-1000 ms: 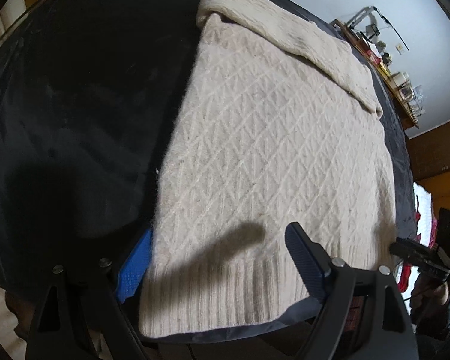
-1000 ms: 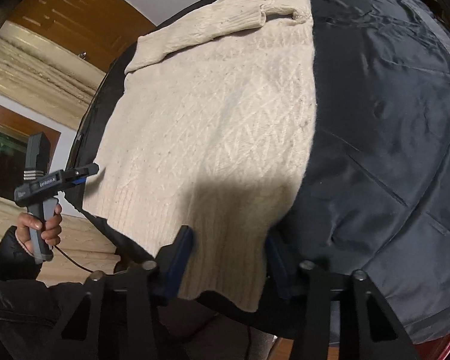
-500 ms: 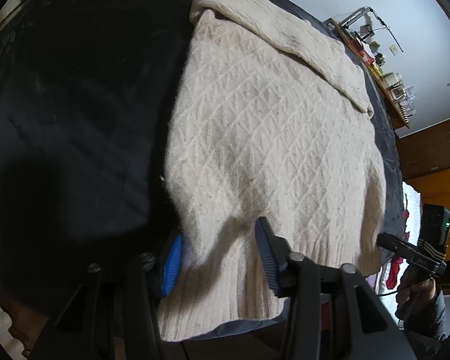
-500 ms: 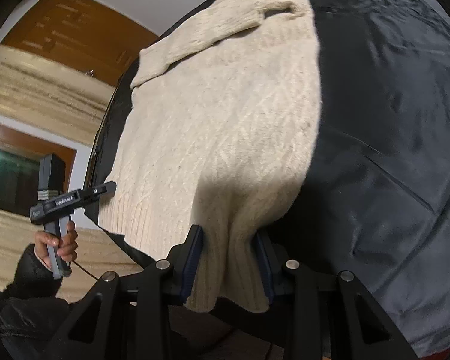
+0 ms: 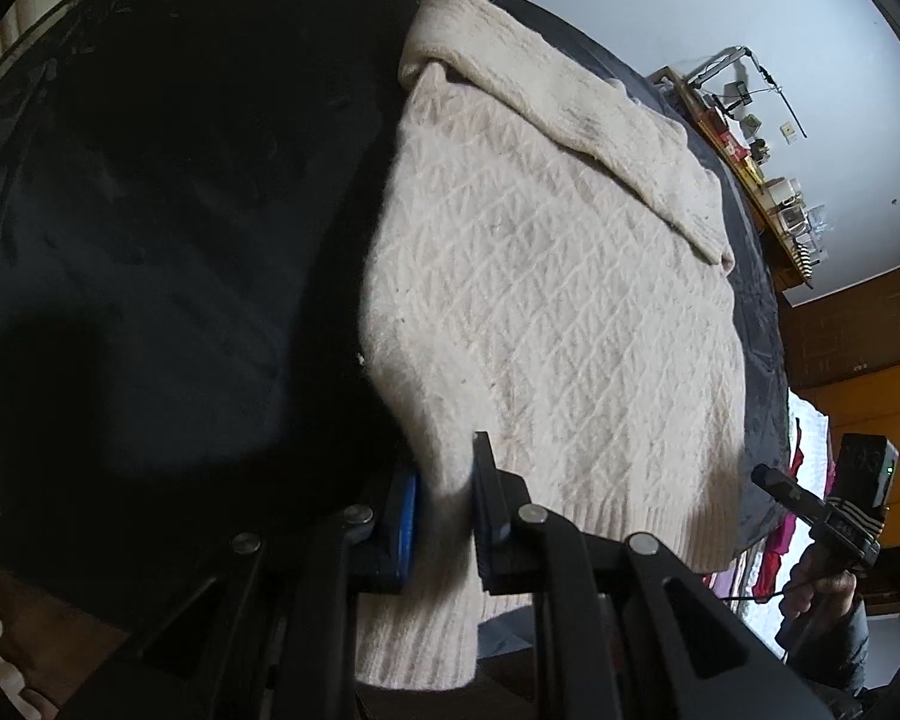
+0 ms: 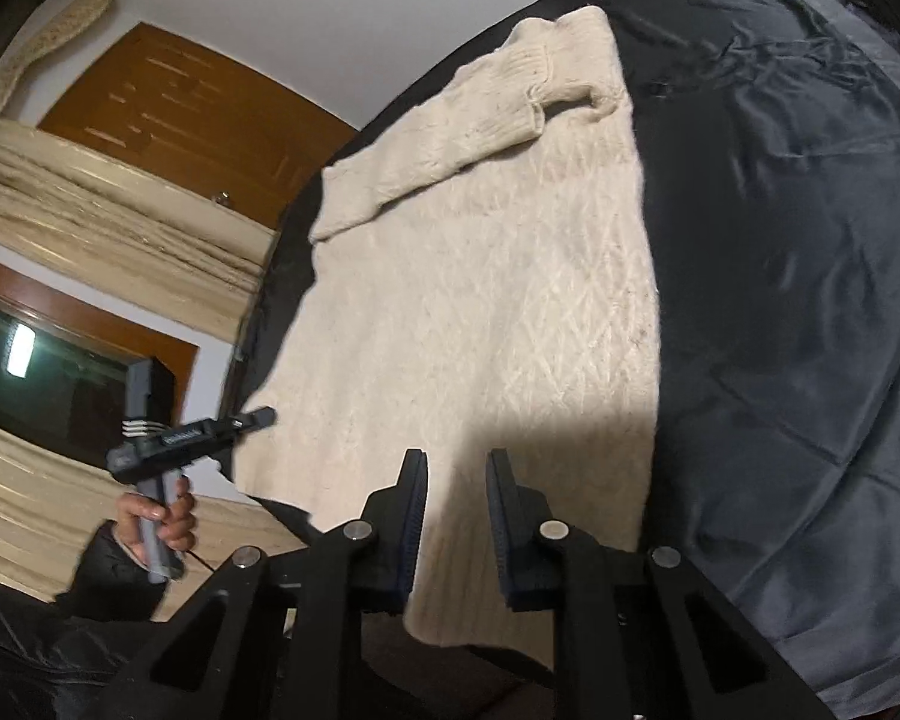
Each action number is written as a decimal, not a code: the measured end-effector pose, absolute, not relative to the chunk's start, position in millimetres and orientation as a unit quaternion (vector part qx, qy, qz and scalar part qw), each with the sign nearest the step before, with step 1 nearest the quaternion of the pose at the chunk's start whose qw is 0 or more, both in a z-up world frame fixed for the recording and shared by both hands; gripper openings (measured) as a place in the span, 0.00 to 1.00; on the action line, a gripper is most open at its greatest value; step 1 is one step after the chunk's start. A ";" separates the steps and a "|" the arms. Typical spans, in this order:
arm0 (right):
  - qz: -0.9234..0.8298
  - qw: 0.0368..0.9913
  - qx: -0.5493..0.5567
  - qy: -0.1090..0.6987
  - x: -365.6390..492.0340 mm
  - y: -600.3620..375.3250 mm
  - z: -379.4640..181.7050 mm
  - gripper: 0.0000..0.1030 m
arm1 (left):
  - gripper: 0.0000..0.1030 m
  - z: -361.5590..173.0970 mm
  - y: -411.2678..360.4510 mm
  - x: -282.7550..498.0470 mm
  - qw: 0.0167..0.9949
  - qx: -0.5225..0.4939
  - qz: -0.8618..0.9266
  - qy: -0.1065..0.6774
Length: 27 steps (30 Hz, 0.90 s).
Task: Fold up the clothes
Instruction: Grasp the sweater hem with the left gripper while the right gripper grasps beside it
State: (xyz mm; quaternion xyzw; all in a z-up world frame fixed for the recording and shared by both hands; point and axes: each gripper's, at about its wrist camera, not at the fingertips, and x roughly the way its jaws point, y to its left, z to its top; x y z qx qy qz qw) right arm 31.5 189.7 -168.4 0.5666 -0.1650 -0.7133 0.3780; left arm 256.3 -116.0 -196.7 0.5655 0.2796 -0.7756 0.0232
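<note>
Sweater, cream cable-knit wool w/ ribbed hem (image 5: 546,312), lies flat on the dark quilted satin bedcover (image 5: 150,240), one sleeve (image 6: 450,138) folded across the top near the collar, hem hanging a bit over the near edge. We judge it soft, thick, floppy and fairly light; fuzzy knit shouldn't slip between pads, but it'll sag and stretch if lifted by one corner, so best hold is both hem corners, through the rib where it's densest. Our left gripper (image 5: 444,498), low at the bed edge and pointing along the sweater's left side, is pinching that hem corner: fabric bunches up between the blue pad and the black one, jaws nearly together. Our right gripper (image 6: 456,498) sits at the other hem corner, jaws narrow w/ knit running between them; whether they're actually clamping the cloth we can't tell. Right view also shows the left hand (image 6: 162,516) gripping its tool handle, off the bed's side. Beyond: beige curtains (image 6: 90,228), brown wooden door (image 6: 198,120), cluttered wall shelf (image 5: 750,162).
</note>
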 end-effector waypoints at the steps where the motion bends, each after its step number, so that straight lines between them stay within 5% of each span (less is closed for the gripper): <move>1: -0.715 0.374 0.569 -0.159 31.7 190.8 -170.3 0.21 | 0.17 -199.8 -116.6 256.4 0.027 0.568 -0.773 0.280; 14: -0.713 0.342 0.569 -0.226 48.9 250.2 -180.6 0.63 | 0.21 -215.3 -123.0 256.4 0.048 0.582 -0.760 0.286; 23: -0.648 0.381 0.590 -0.295 52.1 260.7 -205.1 0.63 | 0.36 -217.8 -124.8 256.5 0.045 0.587 -0.755 0.288; 27: -0.642 0.415 0.590 -0.259 45.5 226.1 -202.0 0.63 | 0.45 -217.4 -114.8 250.1 0.027 0.593 -0.755 0.279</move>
